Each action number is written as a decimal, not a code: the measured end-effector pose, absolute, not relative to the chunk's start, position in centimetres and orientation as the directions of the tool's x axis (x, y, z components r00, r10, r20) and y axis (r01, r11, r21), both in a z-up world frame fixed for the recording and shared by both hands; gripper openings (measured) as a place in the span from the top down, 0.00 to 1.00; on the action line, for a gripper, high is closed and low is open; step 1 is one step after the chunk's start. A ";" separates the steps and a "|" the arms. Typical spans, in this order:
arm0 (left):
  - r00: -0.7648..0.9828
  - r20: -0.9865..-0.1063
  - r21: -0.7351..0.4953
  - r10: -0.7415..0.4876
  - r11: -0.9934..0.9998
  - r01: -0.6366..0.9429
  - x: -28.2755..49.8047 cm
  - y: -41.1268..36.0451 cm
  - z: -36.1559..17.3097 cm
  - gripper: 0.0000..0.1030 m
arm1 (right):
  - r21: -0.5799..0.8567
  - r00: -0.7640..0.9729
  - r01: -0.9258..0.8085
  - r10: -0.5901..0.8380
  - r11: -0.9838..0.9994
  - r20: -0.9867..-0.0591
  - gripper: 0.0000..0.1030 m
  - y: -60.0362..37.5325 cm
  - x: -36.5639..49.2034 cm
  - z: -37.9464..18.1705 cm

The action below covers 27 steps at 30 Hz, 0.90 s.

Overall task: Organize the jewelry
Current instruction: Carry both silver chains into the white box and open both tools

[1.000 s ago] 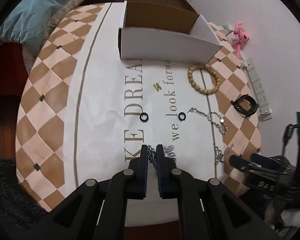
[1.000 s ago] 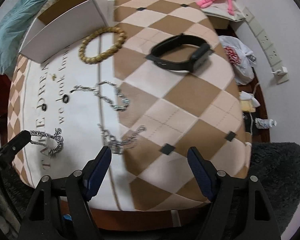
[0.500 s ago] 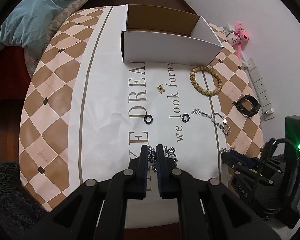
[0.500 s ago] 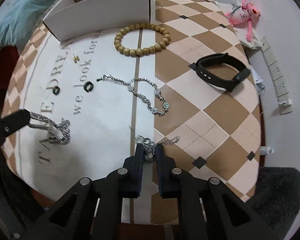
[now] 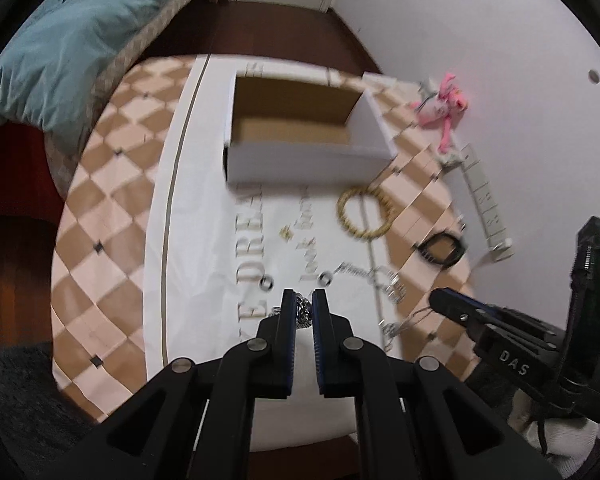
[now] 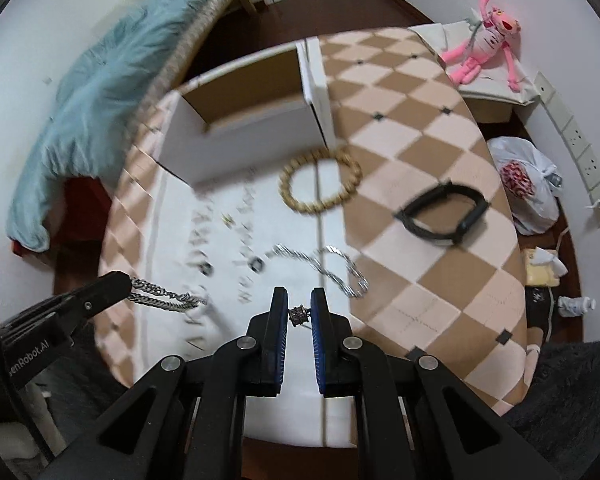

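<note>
Left tool [image 5: 303,307] pinches a chain [image 5: 302,312]; right tool [image 6: 299,312] pinches a pendant [image 6: 298,315].

Open box [image 5: 300,136] at the table's [image 5: 112,216] far side, bead bracelet [image 5: 364,214] before it, watch band [image 5: 440,249] to its right

Motion smears most of both views: the lettering on the white cloth [image 5: 204,240] reads only as broken gold strokes, and from the right wrist it dissolves into grey streaks. The wooden bead bracelet [image 6: 320,184] shows no separate beads, just a tan ring. The two small black rings [image 5: 325,279] are too tiny and soft to make out, as is the little gold piece [image 5: 286,233]. The left gripper [image 5: 303,308] hides most of the silver chain [image 6: 164,298] between its pads. The right gripper [image 6: 299,314] pinches a small metal charm [image 6: 299,314], whose thin chain cannot be traced.
</note>
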<state>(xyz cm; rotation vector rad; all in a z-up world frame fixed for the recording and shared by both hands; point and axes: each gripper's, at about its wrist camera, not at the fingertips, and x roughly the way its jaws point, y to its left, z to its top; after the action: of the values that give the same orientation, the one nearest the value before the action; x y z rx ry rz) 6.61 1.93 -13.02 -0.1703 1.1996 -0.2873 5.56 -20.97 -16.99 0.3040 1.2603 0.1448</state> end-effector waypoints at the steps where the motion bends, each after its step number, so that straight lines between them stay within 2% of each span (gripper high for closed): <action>1: 0.342 -0.884 -0.290 -0.319 0.948 0.133 6.9 1.9 -12.2 0.95 | 0.324 0.313 0.052 0.293 0.945 -0.904 0.89 -20.9 6.1 -16.2; 10: 0.410 -0.807 -0.388 -0.426 0.905 0.177 12.8 1.8 -5.9 0.95 | 0.441 0.403 -0.037 0.417 0.897 -0.815 0.89 -20.3 12.4 -8.2; 15: 0.449 -0.790 -0.374 -0.417 0.909 0.184 17.7 2.3 -4.2 0.95 | 0.413 0.443 -0.094 0.410 0.906 -0.797 0.89 -19.1 17.7 -5.2; 20: 0.417 -0.812 -0.372 -0.409 0.913 0.169 22.3 2.8 -5.8 0.95 | 0.371 0.413 -0.115 0.384 0.922 -0.826 0.89 -17.8 23.2 -6.3; 27: 0.313 -0.867 -0.363 -0.387 0.922 0.135 26.7 2.6 -11.2 0.95 | 0.307 0.302 -0.107 0.325 0.946 -0.896 0.89 -16.6 28.9 -12.4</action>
<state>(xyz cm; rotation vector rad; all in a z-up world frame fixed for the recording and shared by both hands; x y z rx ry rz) 26.67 2.58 -11.16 -0.2395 1.2062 -0.3487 28.88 -16.56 -12.39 0.2034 1.2335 0.2888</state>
